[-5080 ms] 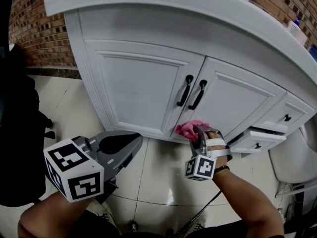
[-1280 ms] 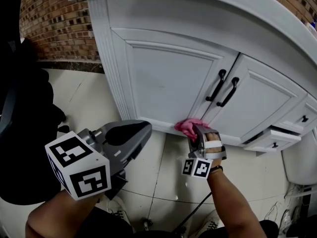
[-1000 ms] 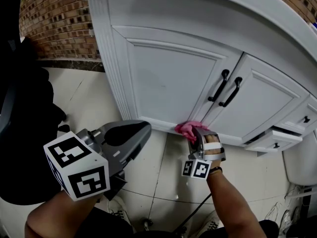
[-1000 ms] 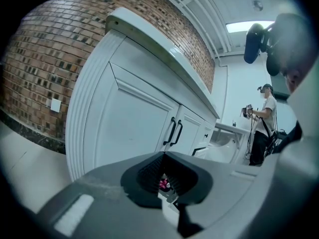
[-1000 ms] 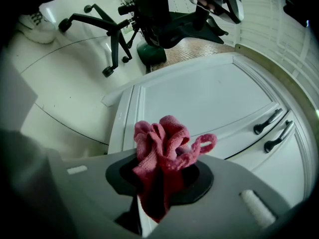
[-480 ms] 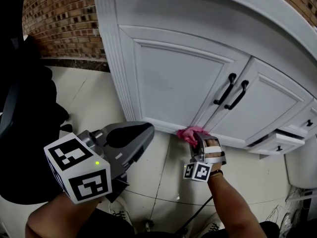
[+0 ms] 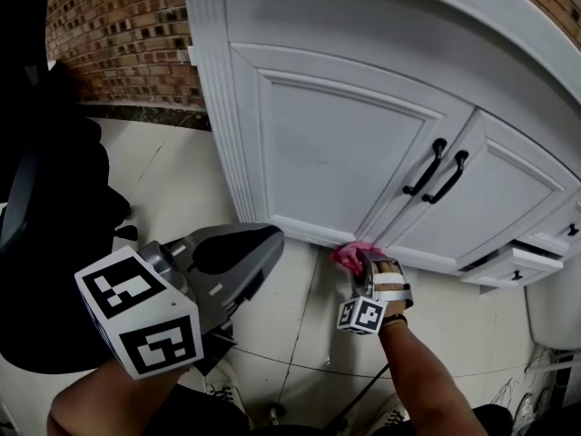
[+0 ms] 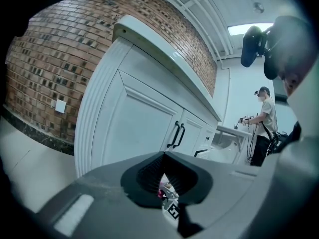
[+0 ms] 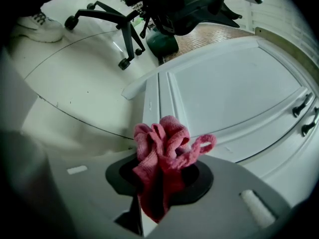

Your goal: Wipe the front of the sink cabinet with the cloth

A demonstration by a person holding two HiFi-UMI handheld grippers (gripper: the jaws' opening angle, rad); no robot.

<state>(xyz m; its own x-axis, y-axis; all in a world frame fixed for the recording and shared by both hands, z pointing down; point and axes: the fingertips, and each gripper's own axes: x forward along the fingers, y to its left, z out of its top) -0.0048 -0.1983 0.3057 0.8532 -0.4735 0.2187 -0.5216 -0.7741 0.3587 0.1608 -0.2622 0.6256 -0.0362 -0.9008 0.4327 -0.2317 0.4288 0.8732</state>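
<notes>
Our right hand-held gripper (image 7: 362, 263) has its jaws clamped on the pink cloth (image 7: 349, 254). In the right gripper view the cloth (image 9: 162, 151) bunches up out of the closed jaws of the right hand-held gripper (image 9: 159, 179) in loose folds, with one loop flopping to the side.

The cloth sits low on the sink cabinet (image 7: 336, 153), against the bottom rail (image 7: 295, 230), just below where the two doors meet under the black handles (image 7: 438, 171). It seems to touch the rail. We cannot be sure how firmly it presses.

Our left hand-held gripper (image 7: 261, 243) hangs over the tiled floor (image 7: 177, 189), well apart from the cabinet and nearer to us. The left gripper view shows its jaws (image 8: 164, 183) together at the tips with nothing held between them, so it plays no part in the wiping for now.

What the next stroke turns on is this: the cloth lies ahead of the right jaws, and almost all of the cabinet front lies above it. The left door (image 7: 318, 125) rises up and to the left of the cloth. The right door (image 7: 508, 198) rises up and to the right. The rail itself runs sideways, left to right, and the doors stand tall above it.

We judge that the bottom edge is in hand and that the door panels call for an upward reach from the right hand, which is plainly the nearer one. A drawer (image 7: 513, 271) at the right stands slightly open and could snag the cloth on a pass that way.
</notes>
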